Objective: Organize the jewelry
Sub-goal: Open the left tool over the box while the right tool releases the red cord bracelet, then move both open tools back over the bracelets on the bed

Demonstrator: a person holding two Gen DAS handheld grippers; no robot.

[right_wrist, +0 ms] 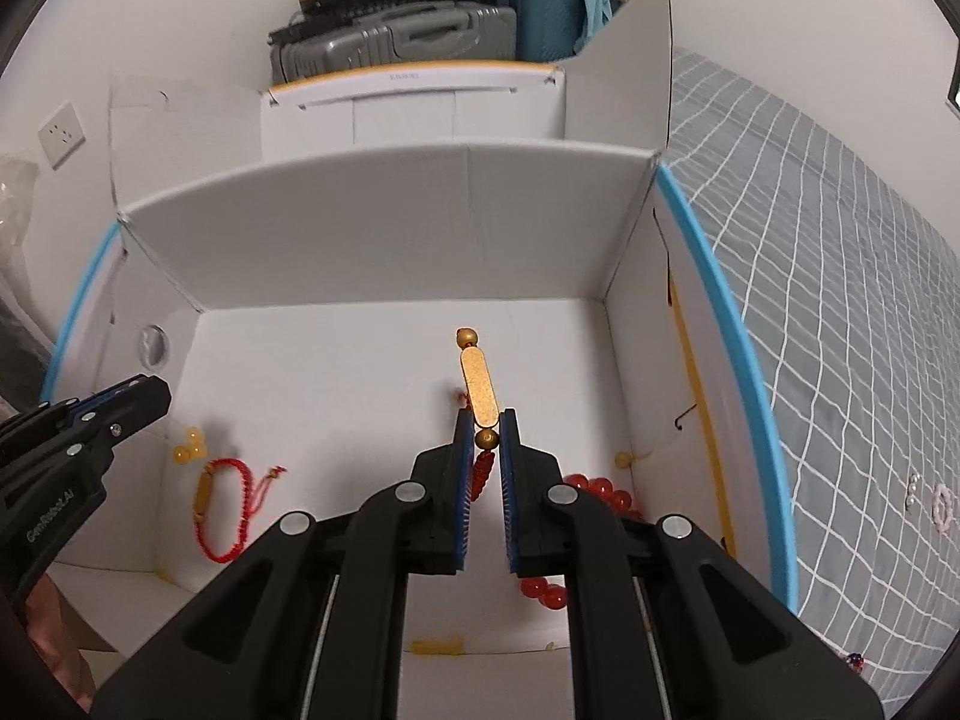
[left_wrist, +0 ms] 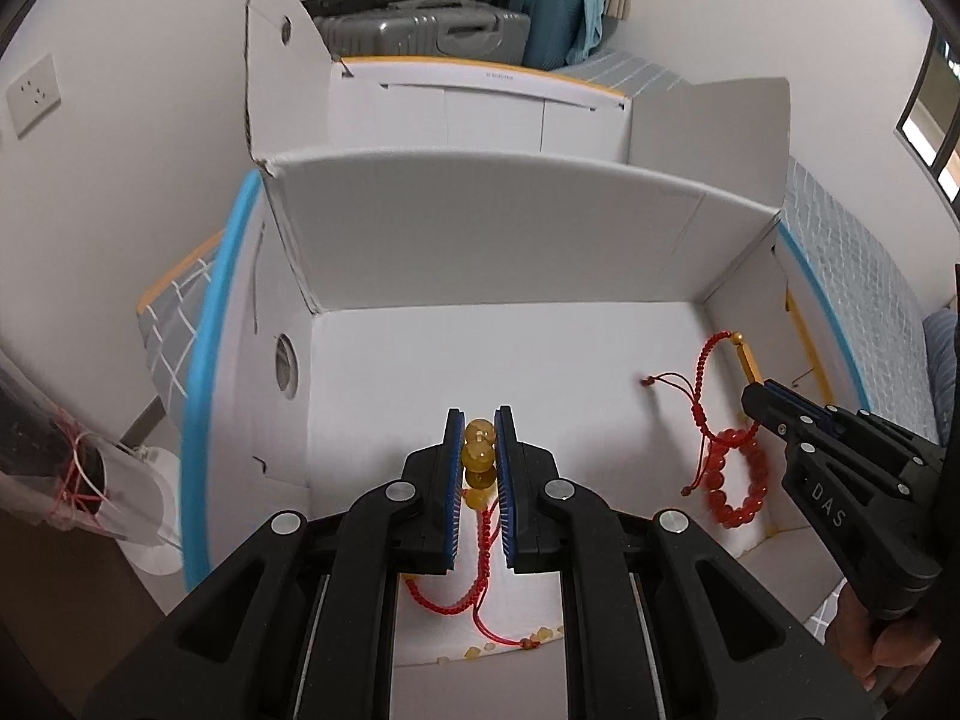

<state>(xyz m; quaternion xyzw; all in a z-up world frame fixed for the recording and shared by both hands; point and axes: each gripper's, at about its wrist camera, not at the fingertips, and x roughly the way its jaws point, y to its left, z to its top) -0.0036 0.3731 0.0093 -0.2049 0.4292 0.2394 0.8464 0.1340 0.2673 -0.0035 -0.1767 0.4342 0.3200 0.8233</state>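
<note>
My left gripper (left_wrist: 480, 420) is shut on the amber beads (left_wrist: 479, 450) of a red-cord bracelet, and its cord (left_wrist: 480, 576) hangs below the jaws. It hovers over the floor of a white cardboard box (left_wrist: 480, 240) with a blue rim. My right gripper (right_wrist: 486, 420) is shut on a red-cord bracelet with a gold bar (right_wrist: 479, 384) that sticks out past the fingertips. In the left wrist view, the right gripper (left_wrist: 759, 393) holds that cord (left_wrist: 708, 372) inside the right of the box. A red bead bracelet (left_wrist: 738, 480) is below it. In the right wrist view, the left gripper (right_wrist: 153, 387) is at the left.
Small amber chips (left_wrist: 522, 642) lie on the box floor. A grey checked bedspread (right_wrist: 840, 300) runs along the right of the box (right_wrist: 390, 228), with a small pink ring (right_wrist: 943, 507) on it. Suitcases (left_wrist: 420, 30) stand behind. A plastic bag (left_wrist: 72, 480) is at the left.
</note>
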